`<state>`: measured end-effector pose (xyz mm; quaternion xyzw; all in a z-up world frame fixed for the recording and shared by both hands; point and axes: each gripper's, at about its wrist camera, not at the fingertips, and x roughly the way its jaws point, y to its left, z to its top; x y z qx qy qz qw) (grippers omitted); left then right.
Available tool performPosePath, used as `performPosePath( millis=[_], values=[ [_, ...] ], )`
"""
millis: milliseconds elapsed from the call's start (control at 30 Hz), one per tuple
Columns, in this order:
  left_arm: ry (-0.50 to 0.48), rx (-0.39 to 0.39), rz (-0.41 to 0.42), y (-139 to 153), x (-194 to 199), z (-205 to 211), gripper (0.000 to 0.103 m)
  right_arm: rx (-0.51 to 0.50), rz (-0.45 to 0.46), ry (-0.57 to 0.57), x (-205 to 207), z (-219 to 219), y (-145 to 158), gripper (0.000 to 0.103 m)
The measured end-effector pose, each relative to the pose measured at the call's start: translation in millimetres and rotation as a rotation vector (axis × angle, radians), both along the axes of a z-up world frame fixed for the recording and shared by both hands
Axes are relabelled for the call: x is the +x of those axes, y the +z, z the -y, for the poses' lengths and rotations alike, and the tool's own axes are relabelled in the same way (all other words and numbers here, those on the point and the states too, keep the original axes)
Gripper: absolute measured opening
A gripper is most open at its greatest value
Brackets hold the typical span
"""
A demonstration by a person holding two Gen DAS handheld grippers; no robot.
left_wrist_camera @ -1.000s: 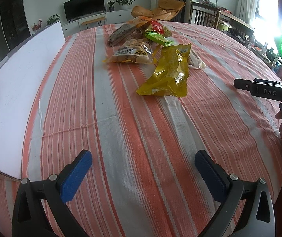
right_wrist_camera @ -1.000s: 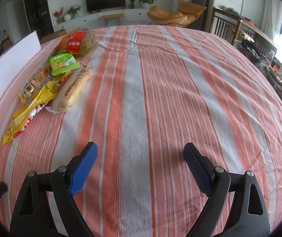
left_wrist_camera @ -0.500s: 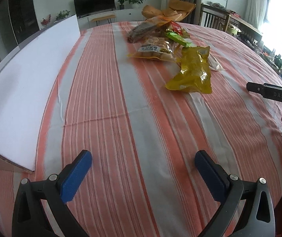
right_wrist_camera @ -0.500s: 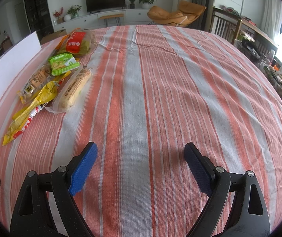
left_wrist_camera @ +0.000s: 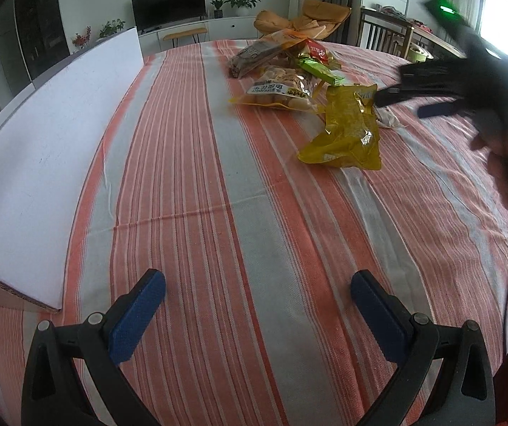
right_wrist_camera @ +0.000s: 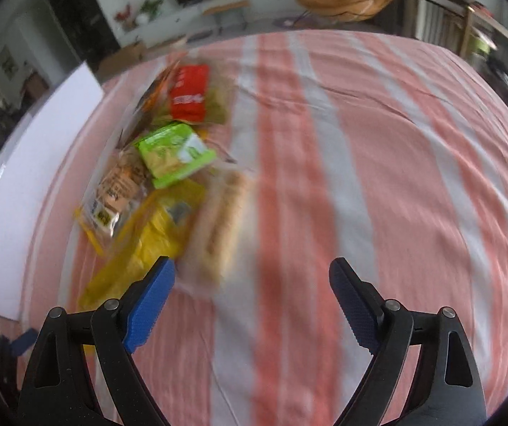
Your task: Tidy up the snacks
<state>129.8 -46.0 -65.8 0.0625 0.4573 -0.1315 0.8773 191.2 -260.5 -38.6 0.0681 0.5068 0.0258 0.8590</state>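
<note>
A pile of snack bags lies on the striped tablecloth [left_wrist_camera: 239, 184]. Nearest is a crumpled yellow bag [left_wrist_camera: 346, 131], also in the right wrist view [right_wrist_camera: 147, 238]. Beside it lie a clear pack of long biscuits [right_wrist_camera: 222, 227], a green pack [right_wrist_camera: 174, 152], a red pack [right_wrist_camera: 188, 92] and a clear bag of round snacks [left_wrist_camera: 279, 88]. My left gripper [left_wrist_camera: 257, 305] is open and empty, low over bare cloth. My right gripper [right_wrist_camera: 252, 301] is open and empty, just short of the yellow bag and biscuit pack; it shows blurred in the left wrist view [left_wrist_camera: 431, 99].
A white foam board [left_wrist_camera: 41, 135] lies flat along the table's left side, also in the right wrist view [right_wrist_camera: 23, 177]. Behind the table stand a TV cabinet [left_wrist_camera: 183, 32], an orange chair [left_wrist_camera: 311, 17] and wooden chairs at the far right.
My right gripper has swung quickly forward and left toward the snack pile; its view is motion-blurred. My left gripper has turned slightly, the pile shifting right in its view. Both stay open.
</note>
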Motion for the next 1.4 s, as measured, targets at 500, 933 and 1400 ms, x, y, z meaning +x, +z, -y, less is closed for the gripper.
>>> performPosePath(
  millis=[500,933,1400],
  values=[
    [0.001,0.000,0.001,-0.1,-0.1,0.2,0.103,-0.165,0.003,0.097,-1.2,-37.4,-8.3,0.034],
    [0.002,0.001,0.001,-0.1,0.1,0.1,0.103,-0.201,0.113,-0.032,-73.3,35.8,-8.9,0.035],
    [0.002,0.001,0.001,-0.3,0.4,0.1,0.103,-0.174,0.133,-0.085,-67.3,45.5,-15.4,0.082]
  ],
)
